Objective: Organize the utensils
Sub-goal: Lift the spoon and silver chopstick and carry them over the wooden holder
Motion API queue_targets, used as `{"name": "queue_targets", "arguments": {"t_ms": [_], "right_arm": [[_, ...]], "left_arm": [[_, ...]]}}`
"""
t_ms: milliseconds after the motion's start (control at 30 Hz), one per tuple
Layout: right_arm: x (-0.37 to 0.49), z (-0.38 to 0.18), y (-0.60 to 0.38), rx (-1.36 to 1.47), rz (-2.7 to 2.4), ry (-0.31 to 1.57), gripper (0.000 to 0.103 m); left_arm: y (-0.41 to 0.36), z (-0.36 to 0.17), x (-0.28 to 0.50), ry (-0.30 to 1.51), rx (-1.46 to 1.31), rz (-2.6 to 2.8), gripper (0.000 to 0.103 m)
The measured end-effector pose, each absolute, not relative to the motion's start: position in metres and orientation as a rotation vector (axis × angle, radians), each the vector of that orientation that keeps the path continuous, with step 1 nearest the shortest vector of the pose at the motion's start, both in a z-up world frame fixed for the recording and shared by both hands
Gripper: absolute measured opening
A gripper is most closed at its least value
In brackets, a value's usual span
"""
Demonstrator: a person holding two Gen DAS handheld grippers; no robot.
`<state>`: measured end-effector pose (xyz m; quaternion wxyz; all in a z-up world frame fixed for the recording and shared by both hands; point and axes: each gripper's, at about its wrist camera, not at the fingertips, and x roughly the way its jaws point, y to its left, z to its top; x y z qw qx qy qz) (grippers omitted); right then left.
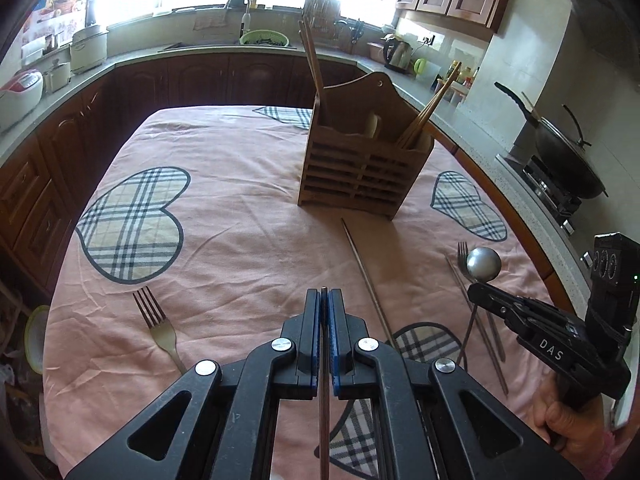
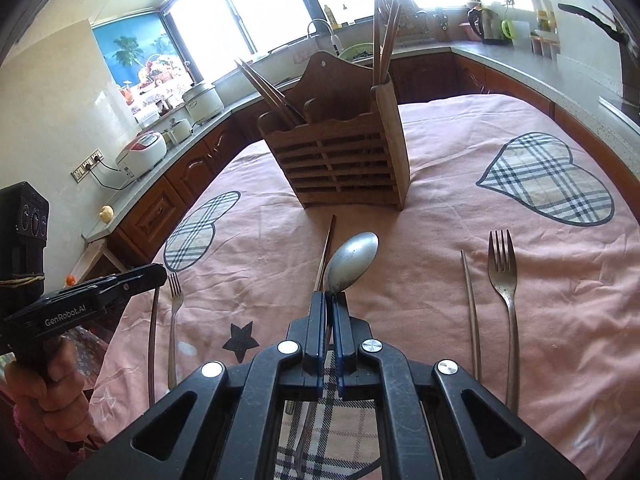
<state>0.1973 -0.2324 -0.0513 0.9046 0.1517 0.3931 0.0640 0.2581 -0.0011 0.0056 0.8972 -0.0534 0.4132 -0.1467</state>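
Both grippers are clamped shut on something here. The left gripper (image 1: 325,292) has its blue-padded jaws pinched tight on a thin dark chopstick (image 1: 325,408), a straight skinny rod running back between the black arms. The right gripper (image 2: 329,296) has its jaws closed on the handle of a dull grey metal spoon (image 2: 352,260), whose rounded oval bowl sticks out past the tips, lifted off the cloth.

The worktop is covered by a soft, wrinkly pink tablecloth (image 1: 240,220) with plaid heart patches. Standing upright on it is a brown wooden utensil holder (image 1: 360,168), boxy with a slatted front, a scalloped rim and a curved back panel. Wooden chopsticks already lean out of its left and right compartments.

Still lying flat on the cloth: a tarnished metal fork (image 1: 160,324) on the left side, another fork (image 2: 505,276) on the right side with long tines and a slim handle, a thin metal chopstick (image 2: 470,304) just beside that one, and one more long chopstick (image 1: 366,280) lying diagonally in front of the holder. A hand (image 2: 52,384) grips the black plastic handle of the left tool.
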Motion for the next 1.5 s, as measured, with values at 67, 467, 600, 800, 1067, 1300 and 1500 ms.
{"name": "queue_targets", "arguments": {"t_ms": [67, 467, 600, 800, 1067, 1300, 1500], "right_arm": [[0.194, -0.046, -0.232, 0.312, 0.129, 0.797, 0.003], [0.175, -0.01, -0.23, 0.289, 0.127, 0.695, 0.002], [0.171, -0.004, -0.229, 0.281, 0.126, 0.674, 0.002], [0.166, 0.007, -0.23, 0.274, 0.122, 0.641, 0.002], [0.162, 0.018, -0.234, 0.272, 0.114, 0.604, 0.002], [0.162, 0.028, -0.238, 0.27, 0.108, 0.572, 0.002], [0.165, 0.039, -0.244, 0.269, 0.095, 0.535, 0.002]], "left_arm": [[0.002, 0.015, 0.247, 0.834, -0.114, -0.309, 0.002], [0.024, 0.052, 0.203, 0.719, -0.151, -0.323, 0.002], [0.028, 0.057, 0.195, 0.702, -0.156, -0.327, 0.002], [0.032, 0.067, 0.188, 0.668, -0.167, -0.335, 0.002], [0.038, 0.072, 0.184, 0.63, -0.182, -0.336, 0.002], [0.042, 0.08, 0.186, 0.589, -0.189, -0.339, 0.002], [0.047, 0.087, 0.192, 0.55, -0.199, -0.336, 0.002]]}}
